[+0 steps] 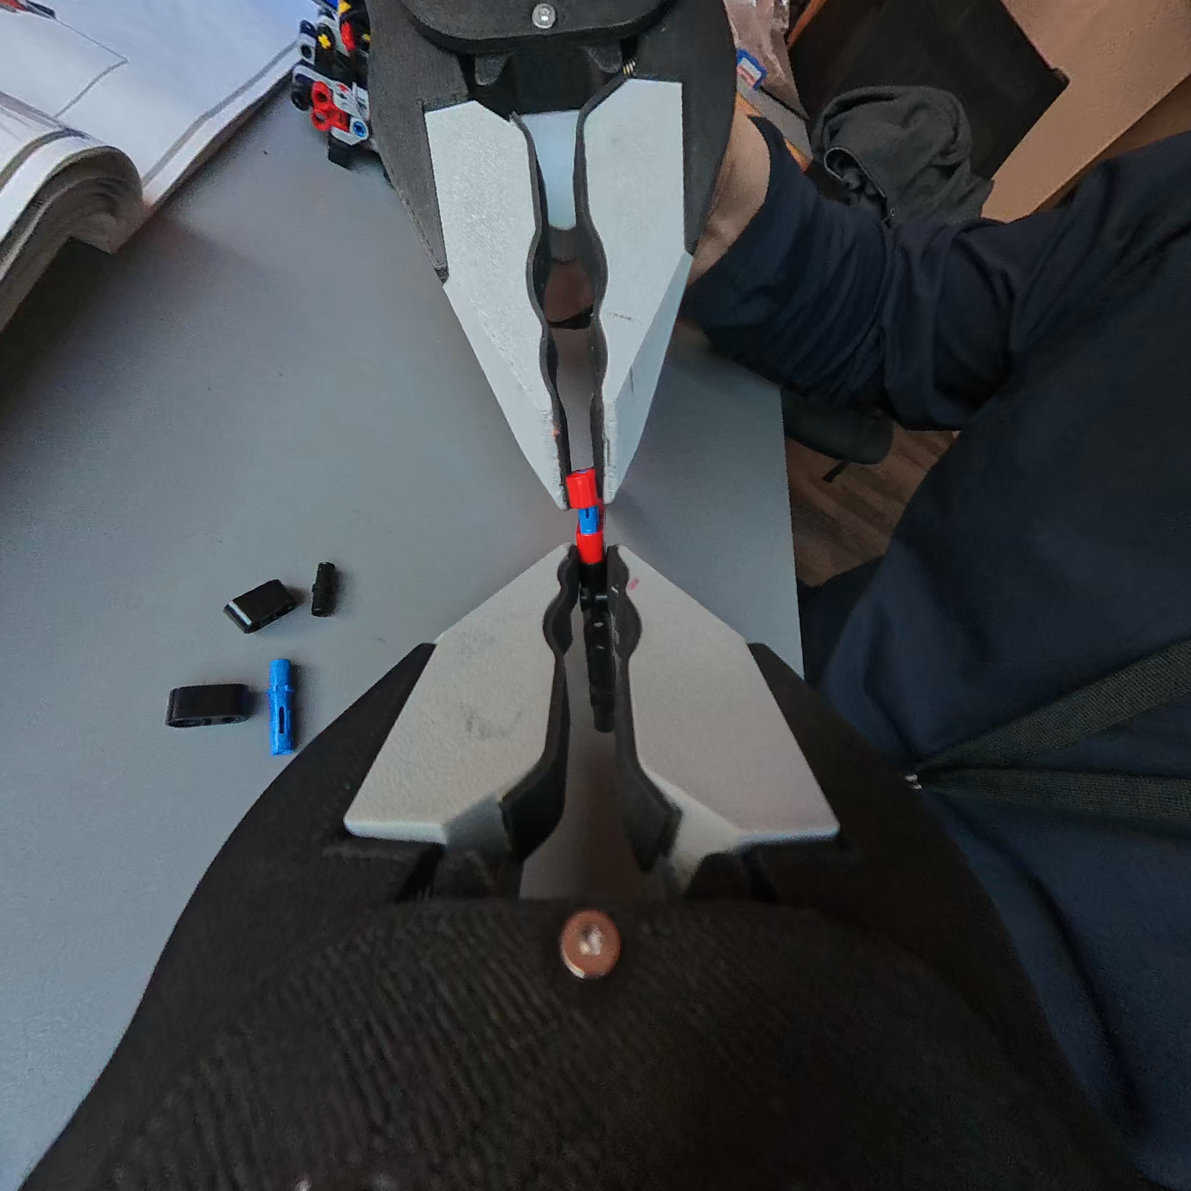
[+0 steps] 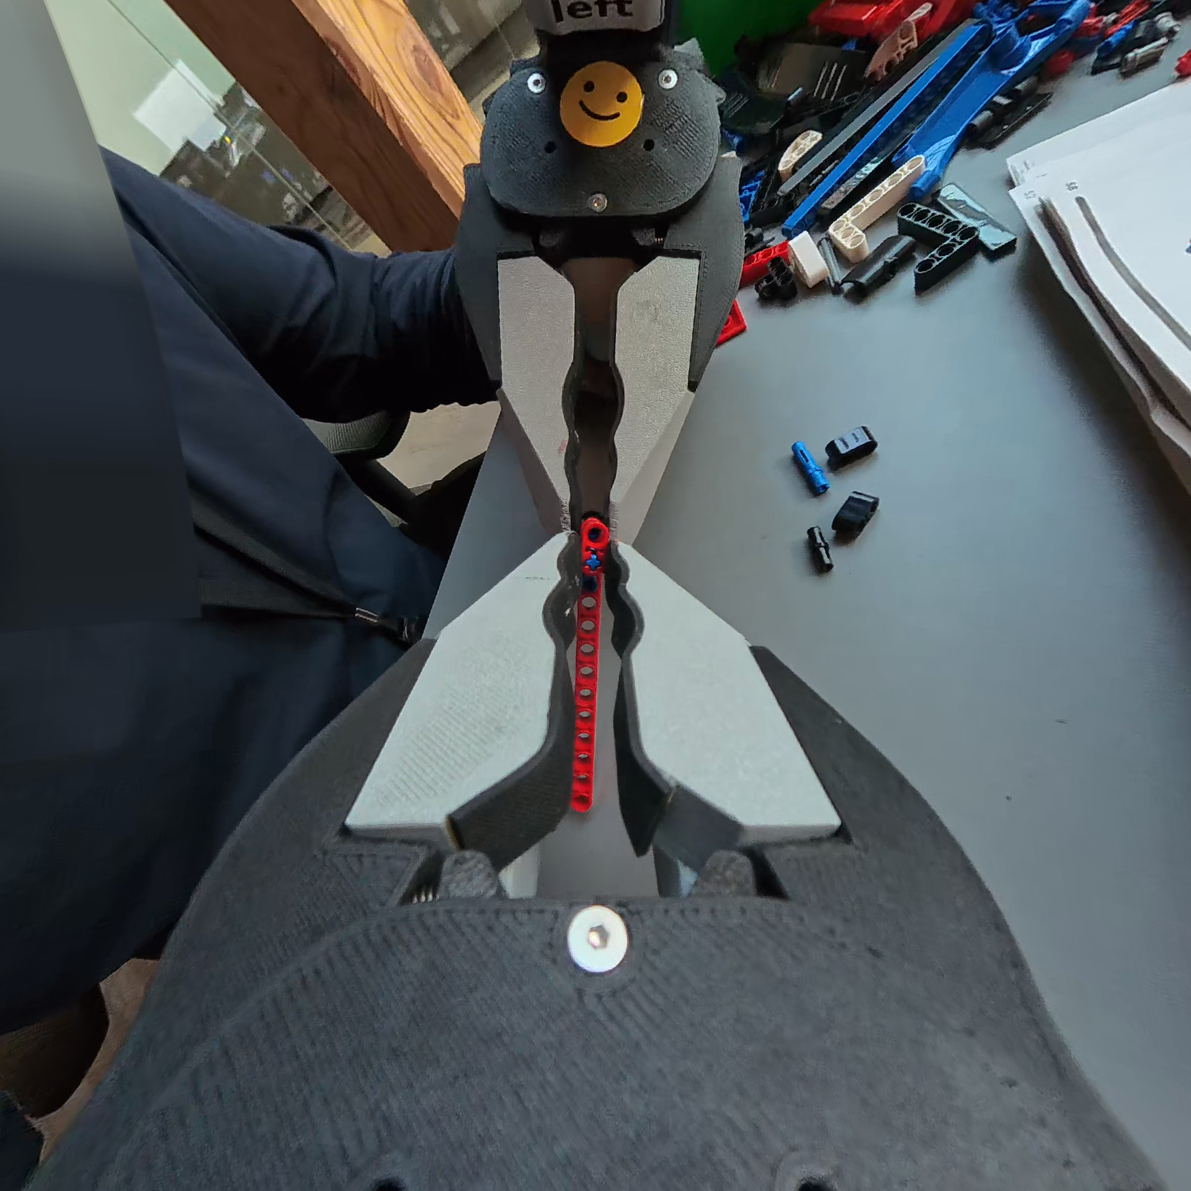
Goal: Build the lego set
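Observation:
In the left wrist view my left gripper [image 1: 590, 559] is shut on a black beam [image 1: 598, 644] that runs back between its fingers. A red piece [image 1: 590, 544] sits at the beam's front end. My right gripper [image 1: 583, 499] faces it tip to tip, above the grey table [image 1: 322, 419]. It is shut on a red part [image 1: 582, 490], and a blue pin [image 1: 588, 521] bridges the two red parts. In the right wrist view my right gripper [image 2: 593, 551] is shut on a long red holed beam [image 2: 585, 696]. A blue cross-ended pin [image 2: 593, 564] sits near its tip, which meets my left gripper [image 2: 591, 515].
Loose on the table lie a blue pin [image 1: 281, 706], two small black links [image 1: 261, 606] [image 1: 207, 706] and a black pin [image 1: 323, 588]. They also show in the right wrist view [image 2: 809, 468]. A pile of parts [image 2: 902, 161], an open booklet [image 1: 64, 161] and a person's dark sleeve [image 1: 870, 309] are nearby.

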{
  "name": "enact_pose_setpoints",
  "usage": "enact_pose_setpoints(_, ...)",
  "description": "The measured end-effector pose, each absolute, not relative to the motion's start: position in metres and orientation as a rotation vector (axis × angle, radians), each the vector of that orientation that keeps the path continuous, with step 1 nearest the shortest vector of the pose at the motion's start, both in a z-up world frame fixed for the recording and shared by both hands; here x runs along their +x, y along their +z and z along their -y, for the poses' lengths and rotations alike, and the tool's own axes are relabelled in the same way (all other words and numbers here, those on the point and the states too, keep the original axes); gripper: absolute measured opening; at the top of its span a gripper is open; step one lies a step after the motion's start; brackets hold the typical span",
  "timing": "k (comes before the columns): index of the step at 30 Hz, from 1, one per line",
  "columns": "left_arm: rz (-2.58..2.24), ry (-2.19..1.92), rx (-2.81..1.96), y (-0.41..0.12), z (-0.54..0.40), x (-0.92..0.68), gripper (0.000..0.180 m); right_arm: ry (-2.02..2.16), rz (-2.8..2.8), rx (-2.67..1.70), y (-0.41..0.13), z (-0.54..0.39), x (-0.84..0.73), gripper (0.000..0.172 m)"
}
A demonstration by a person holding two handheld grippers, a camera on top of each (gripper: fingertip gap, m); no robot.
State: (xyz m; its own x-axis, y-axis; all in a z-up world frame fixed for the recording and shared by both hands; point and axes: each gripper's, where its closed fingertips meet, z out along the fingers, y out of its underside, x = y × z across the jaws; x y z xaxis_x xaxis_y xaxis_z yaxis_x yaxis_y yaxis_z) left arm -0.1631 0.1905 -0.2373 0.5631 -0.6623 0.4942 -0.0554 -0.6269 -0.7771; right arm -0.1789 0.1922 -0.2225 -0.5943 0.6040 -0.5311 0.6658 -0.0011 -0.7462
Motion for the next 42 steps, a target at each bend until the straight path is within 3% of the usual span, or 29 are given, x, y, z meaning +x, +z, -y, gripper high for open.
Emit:
enact_pose_setpoints(15,-0.506,-1.215,-1.998,-0.226,-0.186,-0.161,0.005,-1.802,-2.139,1.317,-0.214,-0.188,-0.178,0.005)
enact_pose_setpoints(35,-0.559,-1.094,-2.080,-0.239,-0.189,-0.159,0.005,-1.648,-2.289,1.361,-0.224,-0.188,-0.179,0.005)
enact_pose_setpoints(42,-0.564,-1.085,-2.078,-0.239,-0.189,-0.157,0.005,-1.500,-2.752,1.334,-0.226,-0.190,-0.177,0.006)
